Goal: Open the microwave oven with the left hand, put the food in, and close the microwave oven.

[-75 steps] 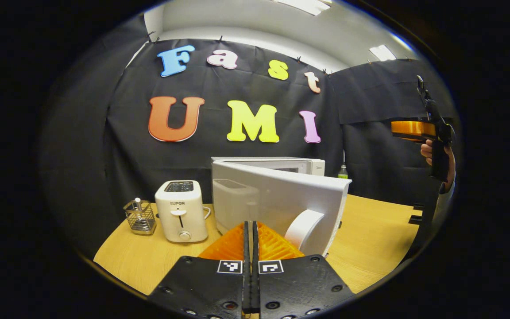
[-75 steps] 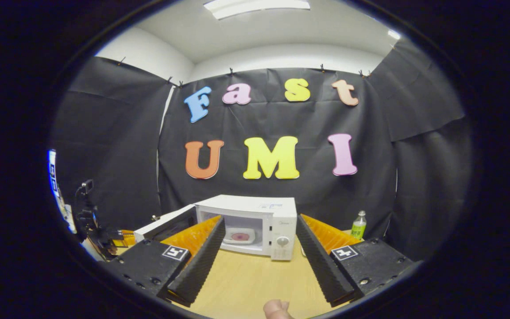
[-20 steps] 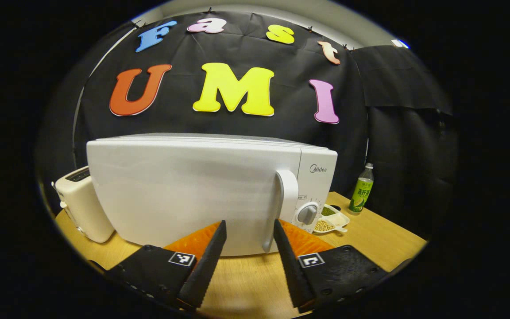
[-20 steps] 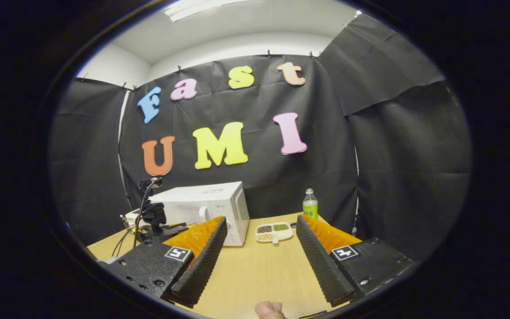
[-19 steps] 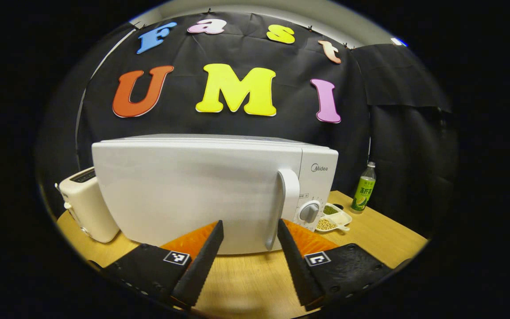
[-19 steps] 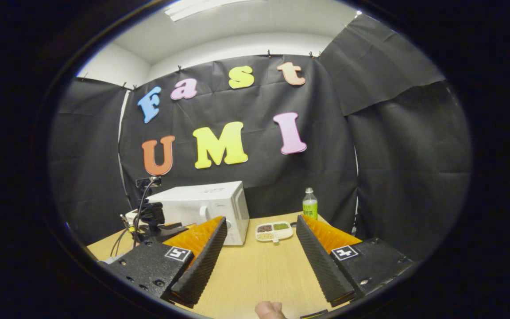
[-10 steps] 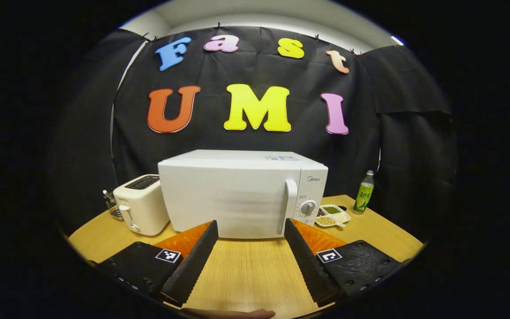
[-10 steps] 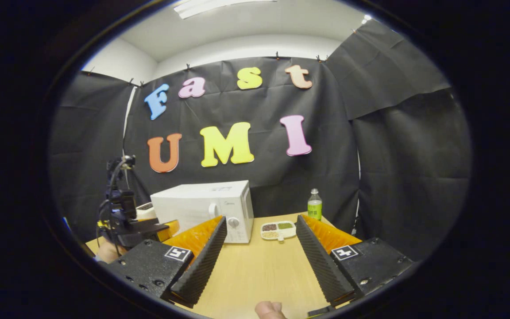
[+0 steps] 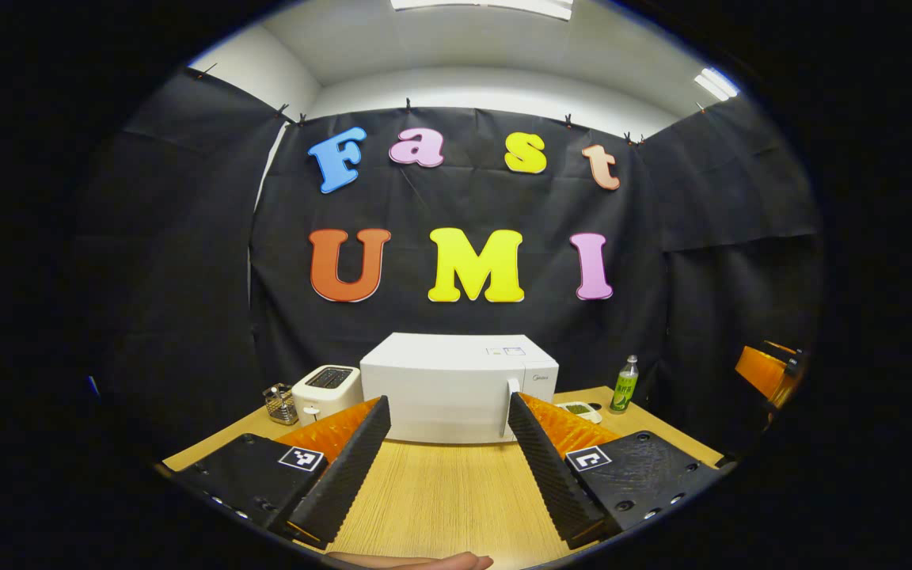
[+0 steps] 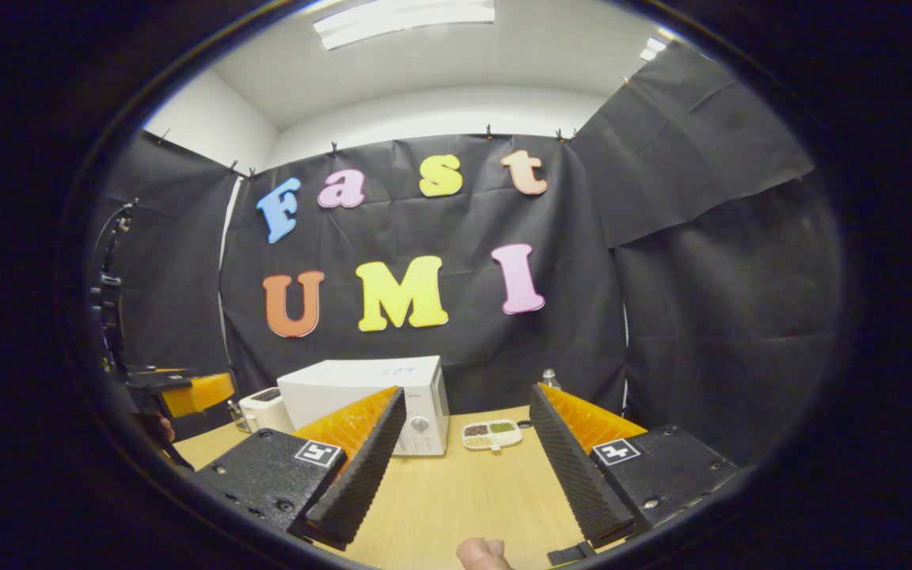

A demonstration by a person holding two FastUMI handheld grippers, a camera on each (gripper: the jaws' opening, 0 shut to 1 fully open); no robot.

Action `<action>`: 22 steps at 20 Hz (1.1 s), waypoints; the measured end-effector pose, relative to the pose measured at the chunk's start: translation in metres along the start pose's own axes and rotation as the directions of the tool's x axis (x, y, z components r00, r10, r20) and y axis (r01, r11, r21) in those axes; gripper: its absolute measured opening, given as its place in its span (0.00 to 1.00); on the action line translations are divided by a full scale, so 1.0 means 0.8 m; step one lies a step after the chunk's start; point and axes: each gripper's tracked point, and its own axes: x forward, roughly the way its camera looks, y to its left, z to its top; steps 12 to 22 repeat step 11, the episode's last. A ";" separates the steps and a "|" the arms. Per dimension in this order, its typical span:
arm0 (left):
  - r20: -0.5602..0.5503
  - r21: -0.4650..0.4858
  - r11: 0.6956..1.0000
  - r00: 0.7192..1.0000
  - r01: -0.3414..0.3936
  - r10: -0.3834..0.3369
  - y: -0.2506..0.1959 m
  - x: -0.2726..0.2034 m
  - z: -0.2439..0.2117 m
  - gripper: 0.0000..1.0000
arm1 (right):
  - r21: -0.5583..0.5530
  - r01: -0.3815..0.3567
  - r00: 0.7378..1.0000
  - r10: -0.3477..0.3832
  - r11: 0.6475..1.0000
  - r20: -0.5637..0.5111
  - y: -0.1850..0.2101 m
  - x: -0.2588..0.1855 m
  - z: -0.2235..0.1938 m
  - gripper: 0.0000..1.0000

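The white microwave (image 9: 448,388) stands at the back of the wooden table (image 9: 440,491) with its door shut and its handle (image 9: 512,393) at the right of the door. What is inside is hidden by the door. My left gripper (image 9: 448,400) is open and empty, well back from the microwave and facing it. In the right gripper view the microwave (image 10: 353,388) sits left of centre. My right gripper (image 10: 467,391) is open and empty too, over the table (image 10: 464,491). The left gripper (image 10: 187,393) shows at the far left there.
A white toaster (image 9: 327,391) and a wire basket (image 9: 279,403) stand left of the microwave. A divided dish of beans (image 10: 491,434) and a green bottle (image 9: 624,384) stand to its right. The right gripper (image 9: 769,370) shows at the right edge. A thumb (image 10: 484,552) shows at the bottom.
The microwave door, open 3.8 s ago with a plate inside, is now shut. My left gripper has opened and pulled well back from the microwave. The right gripper has drawn back slightly.
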 end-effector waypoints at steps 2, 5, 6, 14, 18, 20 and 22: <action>0.020 0.011 1.000 1.000 -0.023 0.023 0.014 -0.033 0.012 0.95 | 0.009 0.011 1.000 -0.011 1.000 0.017 -0.004 -0.020 0.016 0.91; 0.051 -0.002 0.997 0.996 -0.074 0.074 0.040 -0.073 0.028 0.95 | -0.003 0.011 0.999 -0.011 1.000 0.038 -0.007 -0.042 0.037 1.00; 0.052 -0.001 0.997 0.996 -0.079 0.079 0.045 -0.083 0.028 0.95 | -0.014 0.017 0.999 -0.016 1.000 0.039 -0.010 -0.046 0.042 1.00; 0.070 0.022 0.997 0.994 -0.081 0.079 0.049 -0.109 0.037 0.95 | -0.026 0.008 0.998 -0.006 1.000 0.059 -0.002 -0.062 0.064 0.91; 0.070 0.022 0.997 0.994 -0.081 0.079 0.049 -0.109 0.037 0.95 | -0.026 0.008 0.998 -0.006 1.000 0.059 -0.002 -0.062 0.064 0.91; 0.070 0.022 0.997 0.994 -0.081 0.079 0.049 -0.109 0.037 0.95 | -0.026 0.008 0.998 -0.006 1.000 0.059 -0.002 -0.062 0.064 0.91; 0.070 0.022 0.997 0.994 -0.081 0.079 0.049 -0.109 0.037 0.95 | -0.026 0.008 0.998 -0.006 1.000 0.059 -0.002 -0.062 0.064 0.91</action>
